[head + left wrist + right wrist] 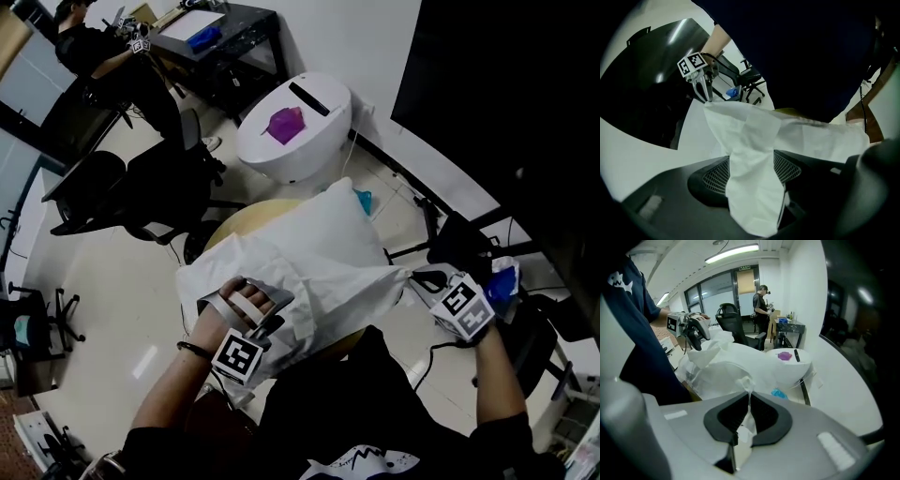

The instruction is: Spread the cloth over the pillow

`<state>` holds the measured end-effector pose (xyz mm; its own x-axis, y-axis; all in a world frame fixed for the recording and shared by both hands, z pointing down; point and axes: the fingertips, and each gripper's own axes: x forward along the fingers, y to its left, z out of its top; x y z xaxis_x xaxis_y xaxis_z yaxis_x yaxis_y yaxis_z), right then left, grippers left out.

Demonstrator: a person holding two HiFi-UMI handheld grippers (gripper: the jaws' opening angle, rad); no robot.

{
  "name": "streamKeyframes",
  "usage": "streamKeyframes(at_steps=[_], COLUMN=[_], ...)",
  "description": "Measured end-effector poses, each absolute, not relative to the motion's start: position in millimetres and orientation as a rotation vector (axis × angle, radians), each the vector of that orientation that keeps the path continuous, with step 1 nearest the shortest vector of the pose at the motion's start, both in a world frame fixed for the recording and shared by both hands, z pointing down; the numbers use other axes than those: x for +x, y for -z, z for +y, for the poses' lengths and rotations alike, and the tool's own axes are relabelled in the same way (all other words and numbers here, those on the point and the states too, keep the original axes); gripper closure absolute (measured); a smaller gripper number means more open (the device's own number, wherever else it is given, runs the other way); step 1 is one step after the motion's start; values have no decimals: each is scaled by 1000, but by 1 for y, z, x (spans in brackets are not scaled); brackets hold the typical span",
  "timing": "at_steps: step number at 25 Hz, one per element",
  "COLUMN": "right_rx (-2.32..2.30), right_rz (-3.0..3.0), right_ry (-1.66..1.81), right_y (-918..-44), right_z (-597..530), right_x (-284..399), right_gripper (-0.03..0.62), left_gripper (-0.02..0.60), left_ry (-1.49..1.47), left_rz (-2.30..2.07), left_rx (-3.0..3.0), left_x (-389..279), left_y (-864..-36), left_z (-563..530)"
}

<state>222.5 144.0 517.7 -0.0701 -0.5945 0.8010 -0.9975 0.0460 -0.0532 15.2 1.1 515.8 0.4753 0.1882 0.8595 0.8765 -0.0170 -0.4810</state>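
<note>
the thin, crinkled white cloth lies over the puffy white pillow. the left tongs stand wide apart, a loose fold between them; the right tongs pinch its edge flat.

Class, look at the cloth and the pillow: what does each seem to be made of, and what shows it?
Cloth: thin white woven fabric, matt, probably cotton or polyester; it creases and bunches softly.
Pillow: soft stuffed white fabric, matt; it looks plump, with rounded corners.
</note>
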Motion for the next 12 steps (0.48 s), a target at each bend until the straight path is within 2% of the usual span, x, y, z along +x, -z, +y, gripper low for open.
streamKeyframes(at_steps=[7, 12], right_rx=[1625, 1618], right_rz=[-1744, -1763], right_ry=[-865, -868], right_y=[-522, -525], right_z=[143, 143], right_x=[223, 218], right_gripper=[569, 569], left_gripper=[298, 296], left_ry=[702, 805], left_rz=[-1118, -1294], left_rx=[-1426, -1324], left_x=[19, 16], left_y=[-529, -532], left_z=[32, 45])
